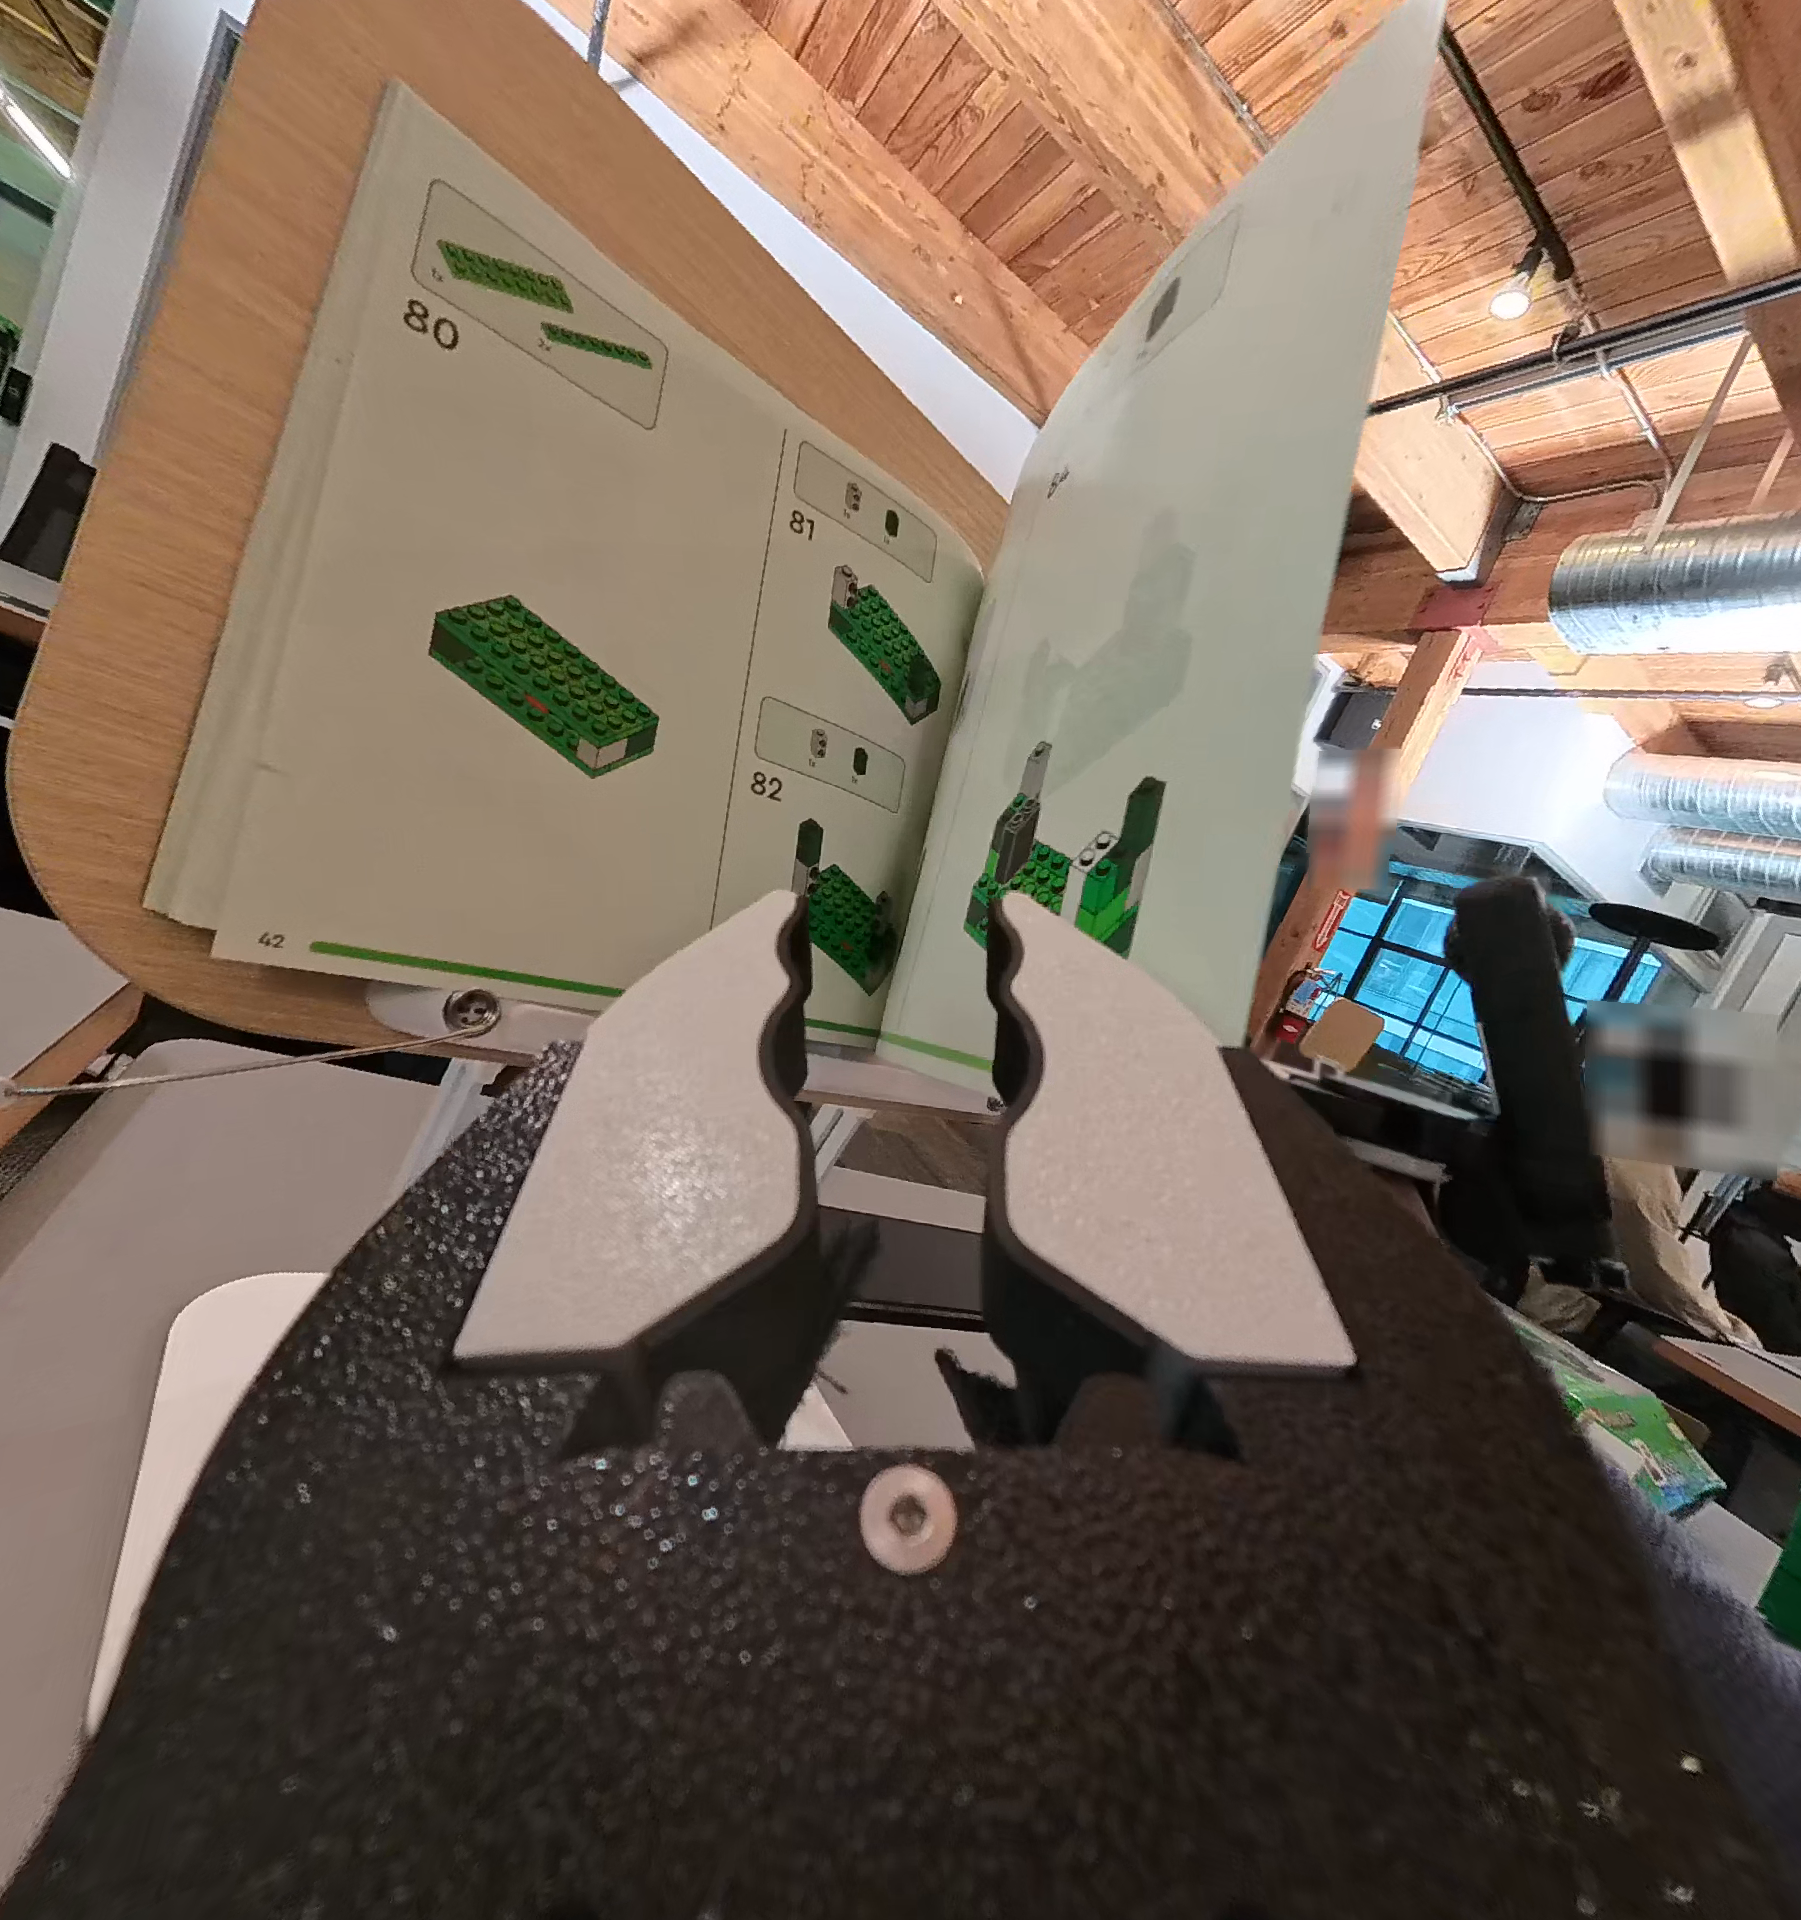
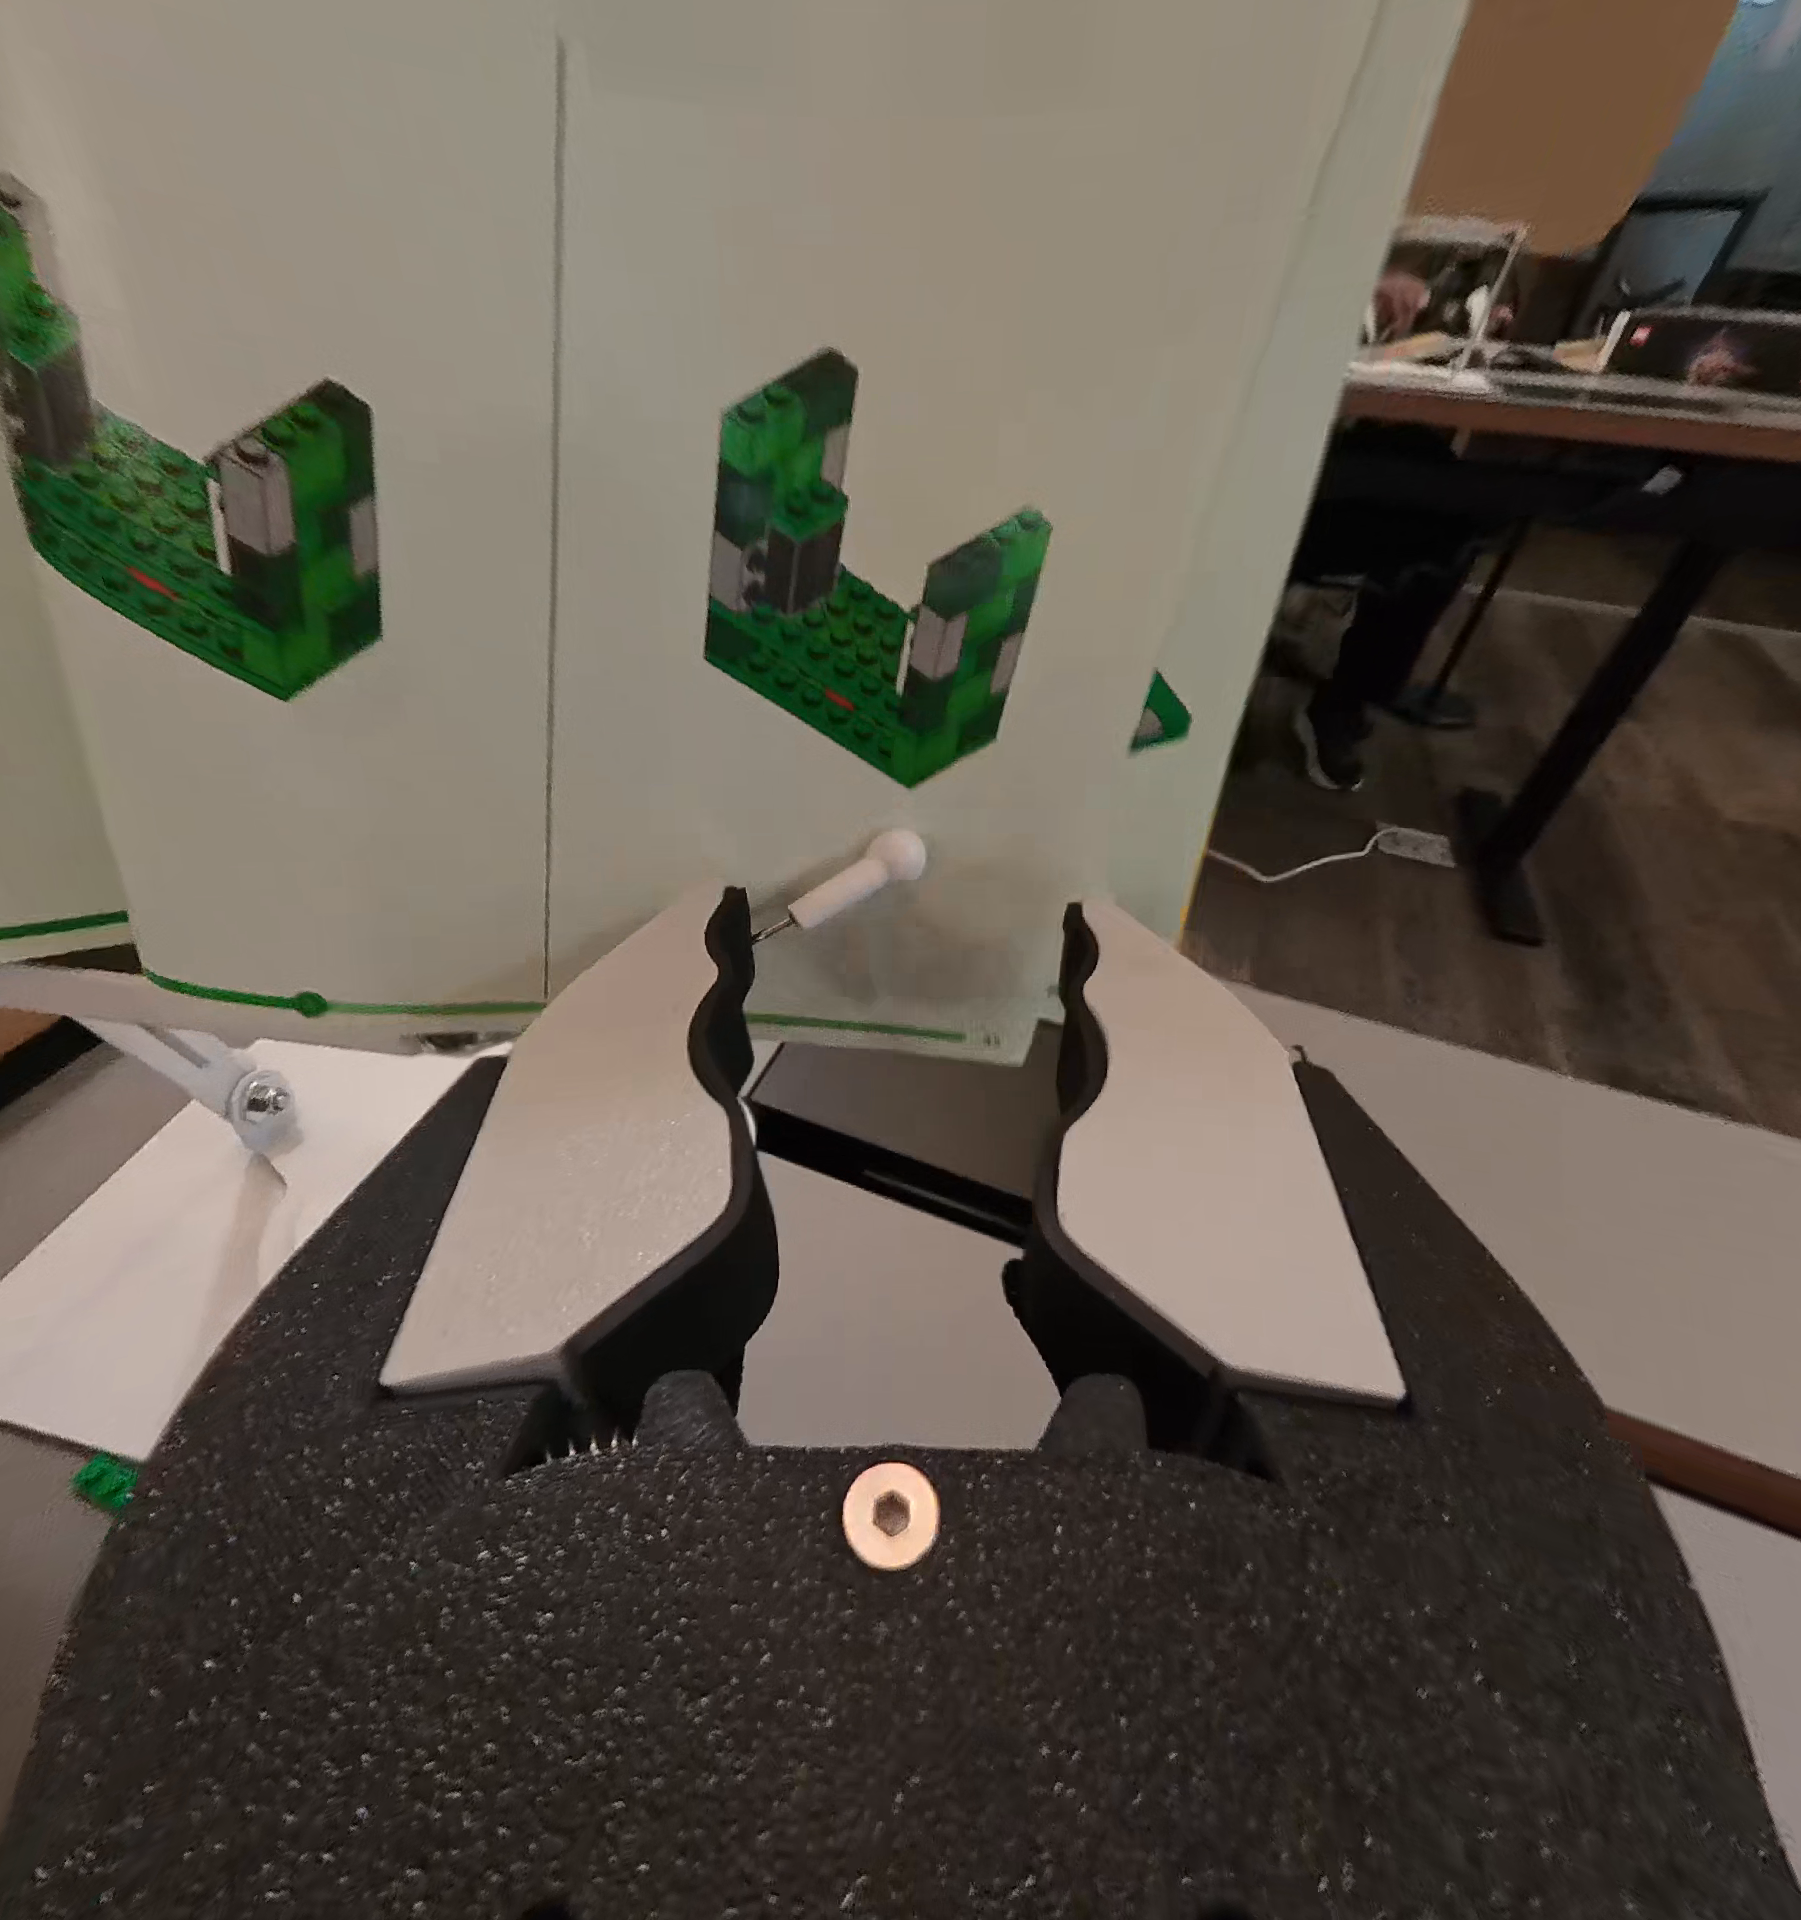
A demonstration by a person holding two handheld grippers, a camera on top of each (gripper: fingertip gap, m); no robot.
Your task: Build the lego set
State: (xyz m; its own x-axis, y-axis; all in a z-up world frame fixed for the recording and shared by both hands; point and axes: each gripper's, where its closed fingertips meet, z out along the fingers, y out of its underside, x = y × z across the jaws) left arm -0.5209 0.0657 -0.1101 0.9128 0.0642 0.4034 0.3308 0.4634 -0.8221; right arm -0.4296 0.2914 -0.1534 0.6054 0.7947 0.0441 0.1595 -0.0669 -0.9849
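**A:** So where are the bricks? All I can spot is the instruction booklet [image 1: 522, 623] propped on a wooden stand [image 1: 148, 520], with one page [image 1: 1187, 623] standing up mid-turn.

**B:** Yeah, no model in view. Just one small green brick [image 2: 104, 1480] on the worktop [image 2: 1498, 1195], low left of the right gripper [image 2: 906, 914].

**A:** Jaws?

**B:** Both parted and empty. The left gripper [image 1: 896, 914] points at the book's spine. The right one is closer to the raised page: its bottom edge runs across, just ahead of the tips, beside the stand's white page-holder pin [image 2: 854, 873].

**A:** Any bins or trays?

**B:** None that I can make out.
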